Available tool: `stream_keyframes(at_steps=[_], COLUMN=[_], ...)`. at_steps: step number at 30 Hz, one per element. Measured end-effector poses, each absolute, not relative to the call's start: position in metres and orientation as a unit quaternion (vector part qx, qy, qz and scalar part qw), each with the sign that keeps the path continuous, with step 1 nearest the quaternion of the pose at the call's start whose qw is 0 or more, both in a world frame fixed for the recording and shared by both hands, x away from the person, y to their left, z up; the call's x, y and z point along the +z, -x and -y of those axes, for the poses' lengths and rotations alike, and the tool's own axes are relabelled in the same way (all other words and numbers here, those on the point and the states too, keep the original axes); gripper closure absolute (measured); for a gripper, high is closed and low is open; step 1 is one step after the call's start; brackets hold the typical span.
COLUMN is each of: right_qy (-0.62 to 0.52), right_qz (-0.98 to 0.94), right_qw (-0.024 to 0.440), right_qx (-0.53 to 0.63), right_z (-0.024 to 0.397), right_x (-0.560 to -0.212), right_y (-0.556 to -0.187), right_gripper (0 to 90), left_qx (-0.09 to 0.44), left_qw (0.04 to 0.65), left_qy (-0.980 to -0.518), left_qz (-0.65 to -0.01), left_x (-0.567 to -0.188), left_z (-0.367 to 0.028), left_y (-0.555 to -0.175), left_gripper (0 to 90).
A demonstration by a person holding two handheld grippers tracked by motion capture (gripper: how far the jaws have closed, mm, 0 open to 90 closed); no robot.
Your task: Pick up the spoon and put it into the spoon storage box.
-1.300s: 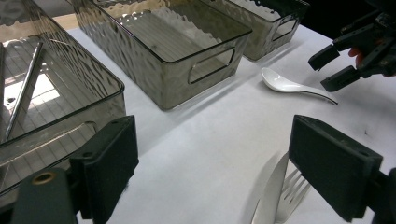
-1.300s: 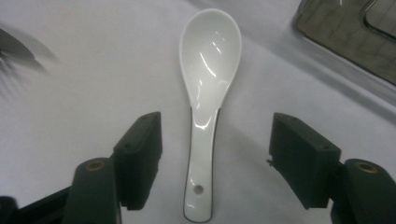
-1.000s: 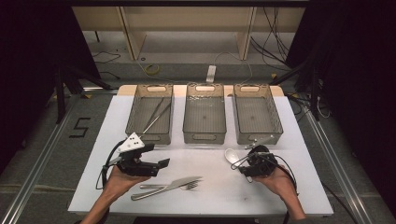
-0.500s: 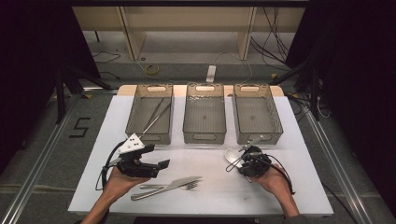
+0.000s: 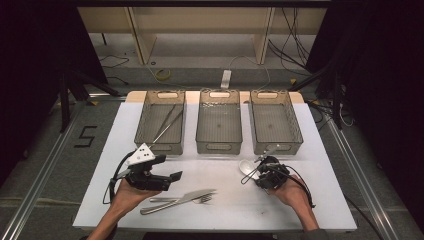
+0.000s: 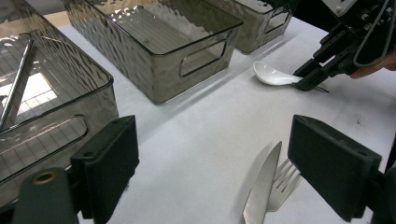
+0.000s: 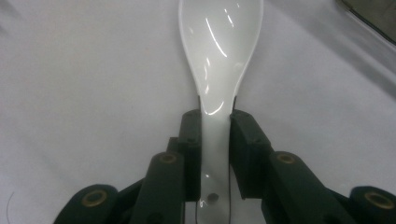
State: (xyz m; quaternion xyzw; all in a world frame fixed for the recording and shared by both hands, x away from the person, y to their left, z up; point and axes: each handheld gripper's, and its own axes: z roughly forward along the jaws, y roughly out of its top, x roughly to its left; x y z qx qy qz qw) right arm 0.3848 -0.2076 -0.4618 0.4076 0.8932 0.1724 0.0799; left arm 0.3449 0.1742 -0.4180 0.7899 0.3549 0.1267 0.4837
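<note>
Right gripper (image 7: pixel 215 128) fingers have just been closing and now pinch the white ceramic spoon (image 7: pixel 219 51) by its handle, flat on the white table (image 5: pixel 225 210) before the right-hand bin (image 5: pixel 275 122). Left gripper (image 6: pixel 224 168) gapes wide above the knife (image 6: pixel 261 186) and fork (image 6: pixel 282 184); dark room around.

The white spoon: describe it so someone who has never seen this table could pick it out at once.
On the white table, look in front of the rightmost of the three smoky clear bins. There the white spoon lies with its handle between the pads of the right gripper, whose jaws have just been closing. Glossy white and deep-bowled, it differs from the flat metal knife and fork nearer the middle.
</note>
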Motion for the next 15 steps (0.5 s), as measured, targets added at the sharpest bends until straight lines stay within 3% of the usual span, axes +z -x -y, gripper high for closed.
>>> stream_keyframes(at_steps=[15], right_qy=[-0.386], right_qz=[-0.901], right_qw=[0.078], right_qx=[0.184], right_z=[0.2078], right_x=[-0.4590], right_y=[-0.3825], right_gripper=[76.6], left_qx=[0.129], left_qw=[0.485], left_qy=[-0.788], left_qz=[-0.356], left_x=[-0.4181], left_z=[-0.1751], left_y=[-0.3451], left_gripper=[15.7])
